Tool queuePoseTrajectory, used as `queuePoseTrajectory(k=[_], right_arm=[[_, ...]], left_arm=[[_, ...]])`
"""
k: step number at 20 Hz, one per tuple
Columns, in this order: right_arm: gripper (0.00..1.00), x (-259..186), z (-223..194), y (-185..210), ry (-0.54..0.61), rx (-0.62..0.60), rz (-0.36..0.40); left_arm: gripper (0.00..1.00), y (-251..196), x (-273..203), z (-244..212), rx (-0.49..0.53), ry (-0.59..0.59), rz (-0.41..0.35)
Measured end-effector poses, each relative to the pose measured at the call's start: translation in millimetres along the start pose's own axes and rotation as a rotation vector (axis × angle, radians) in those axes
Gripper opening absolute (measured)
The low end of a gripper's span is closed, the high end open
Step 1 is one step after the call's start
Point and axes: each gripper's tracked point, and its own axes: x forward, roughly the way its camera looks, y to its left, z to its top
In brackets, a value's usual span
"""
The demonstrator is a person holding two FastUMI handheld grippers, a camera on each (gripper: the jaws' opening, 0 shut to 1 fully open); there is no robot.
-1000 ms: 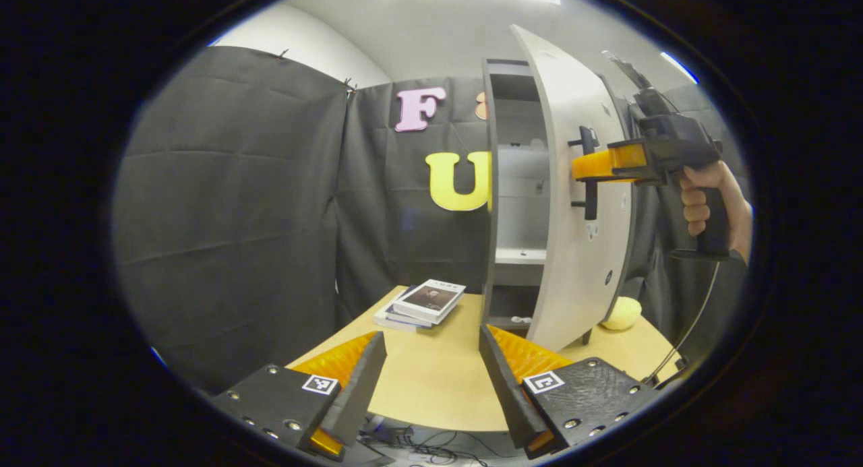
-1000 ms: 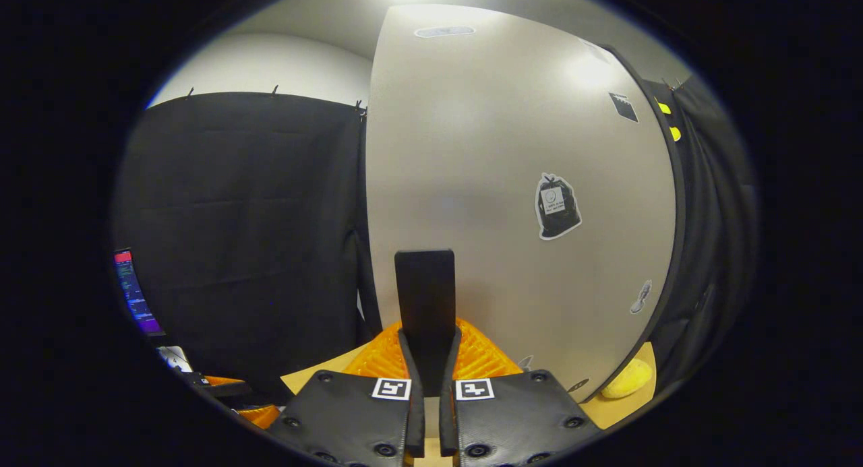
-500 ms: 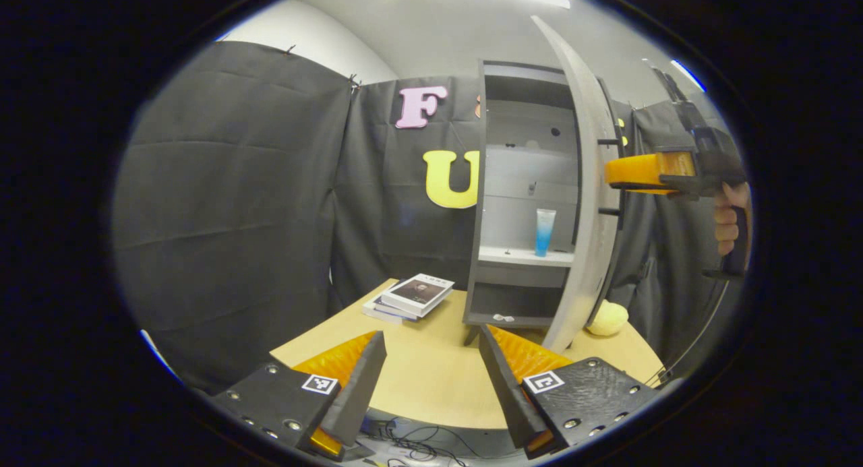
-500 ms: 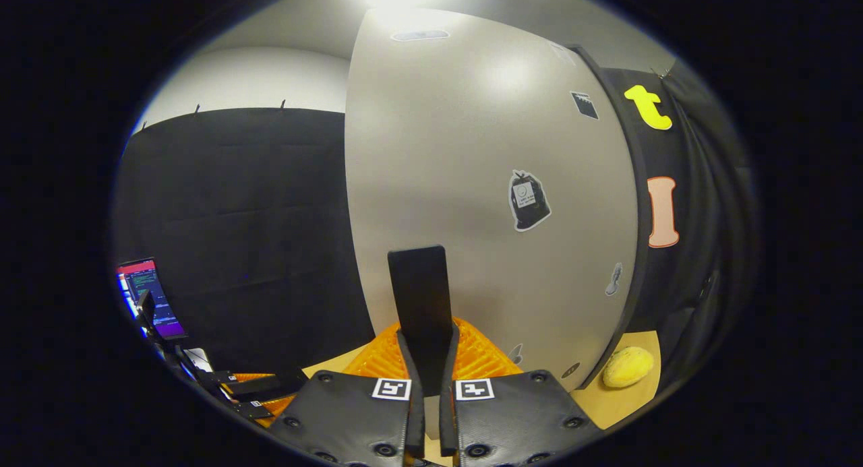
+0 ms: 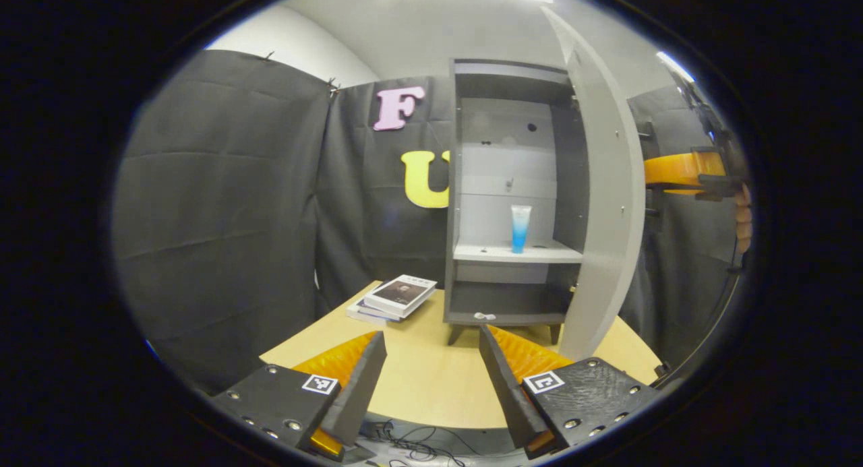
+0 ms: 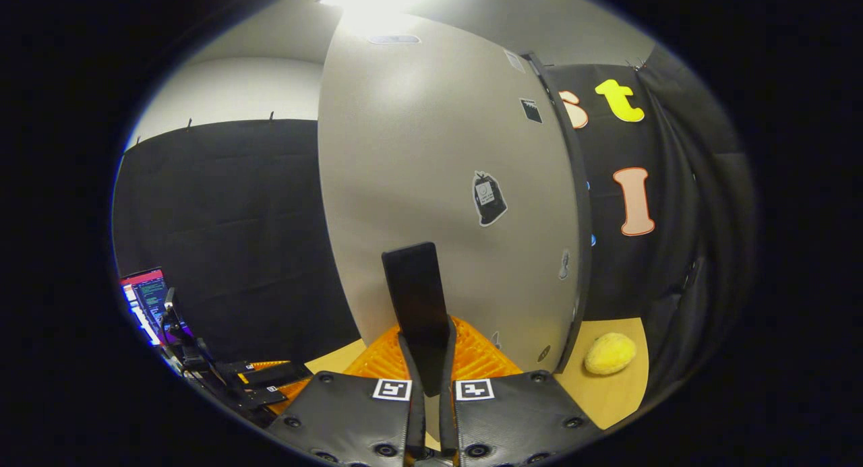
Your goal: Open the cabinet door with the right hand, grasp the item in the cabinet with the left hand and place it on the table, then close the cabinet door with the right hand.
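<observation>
Right claw (image 6: pixel 426 386): fingers pressed together on the door handle (image 6: pixel 417 298), the dark upright bar at lower centre of the right gripper view. I grip it here because it is the one purchase on the cabinet door (image 6: pixel 431 184). The door's pale outer face, dotted with small stickers, spans the middle of that frame.

In the left gripper view the door (image 5: pixel 602 204) stands swung wide at right of centre, its inner face turned toward my left side. My right claw (image 5: pixel 664 172) pokes out from behind its far edge at the right margin, with a bit of my hand (image 5: pixel 743 218) below it. Held out like this, the door leaves the cabinet (image 5: pixel 472 184) mouth unblocked.

Task item: a small tube (image 5: pixel 520 228), clear above and blue below, upright on the middle shelf (image 5: pixel 485 253), right of shelf centre. It sits deep in the opening, well apart from both claws.

Left claw (image 5: pixel 431 376): spread wide, holding nothing, low at bottom centre of its frame and hanging at the near edge of the worktop (image 5: pixel 431 379). My judgement is that it is spread this way ready to take the tube. The line from fingers to shelf looks free.

Other things: a stack of books (image 5: pixel 394 297) on the worktop, left of the cabinet foot, and a yellow fuzzy lump (image 6: pixel 610 353) on the worktop at lower right of the right gripper view, beyond the door's hinge side. Neither lies in the reach path.

Step in hand, as I judge it: door-opening about done, the reach for the tube not yet begun.
</observation>
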Motion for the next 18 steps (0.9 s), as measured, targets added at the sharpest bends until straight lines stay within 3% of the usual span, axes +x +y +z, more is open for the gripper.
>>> queuePoseTrajectory(k=[8, 14, 18], right_arm=[[0.07, -43.3, -0.2, -51.2, -0.015, 0.009, -0.128], [0.09, -71.5, 4.0, -104.6, -0.036, 0.046, -0.259], [0.06, -67.5, 4.6, -98.1, -0.034, 0.074, -0.231]], left_arm=[[0.84, -53.5, 20.7, -7.6, -0.031, 0.015, -0.108], [0.84, -72.8, 35.6, -10.1, -0.024, 0.037, -0.148], [0.84, -83.3, 44.3, -6.3, -0.023, 0.047, -0.172]])
